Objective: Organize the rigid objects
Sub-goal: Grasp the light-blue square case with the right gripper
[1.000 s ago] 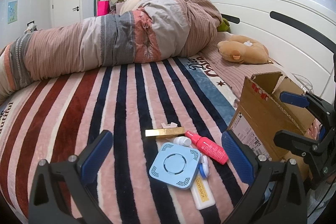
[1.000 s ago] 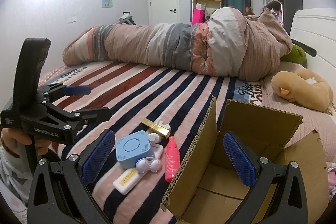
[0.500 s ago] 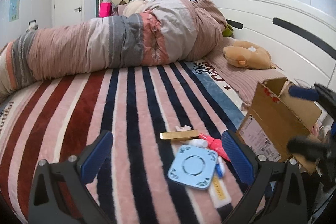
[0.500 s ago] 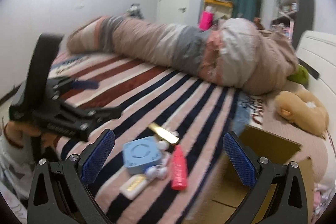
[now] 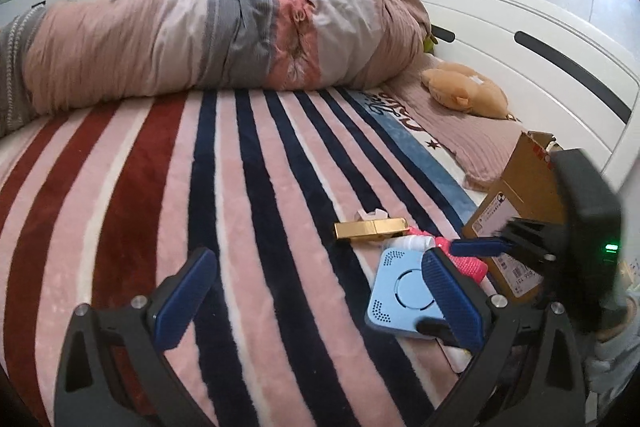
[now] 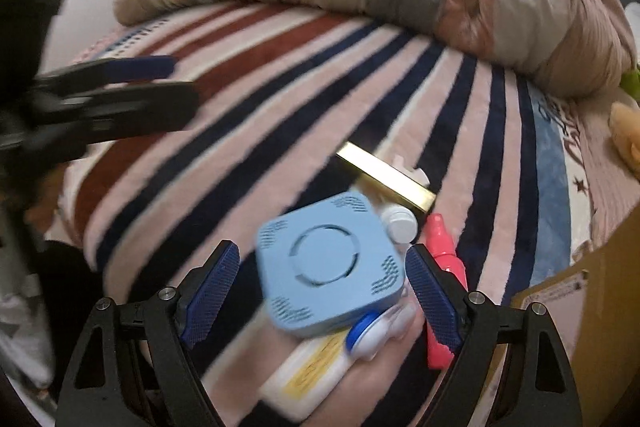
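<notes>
A pile of small items lies on the striped blanket. It holds a light blue square device [image 6: 328, 263], a gold bar [image 6: 386, 179], a pink bottle [image 6: 444, 267], a white tube with a yellow label [image 6: 316, 375], a white-capped bottle [image 6: 400, 223] and a blue-and-white lens case [image 6: 372, 335]. My right gripper [image 6: 320, 261] hangs over the pile. Its jaws are closing, with the blue device between them and a small gap at the left pad. My left gripper [image 5: 318, 267] is open over bare blanket, left of the blue device [image 5: 404, 291] and gold bar [image 5: 372, 229].
An open cardboard box [image 5: 524, 195] stands right of the pile, at the bed's edge near the white headboard [image 5: 520, 39]. A rolled duvet [image 5: 200, 39] lies across the far side of the bed, with a plush toy [image 5: 464, 91] beside it. The striped blanket [image 5: 160, 167] spreads to the left.
My right gripper has dropped and tilted down onto the pile, and its jaws have narrowed around the blue device. My left gripper has slid lower, so the pile now sits at its right finger.
</notes>
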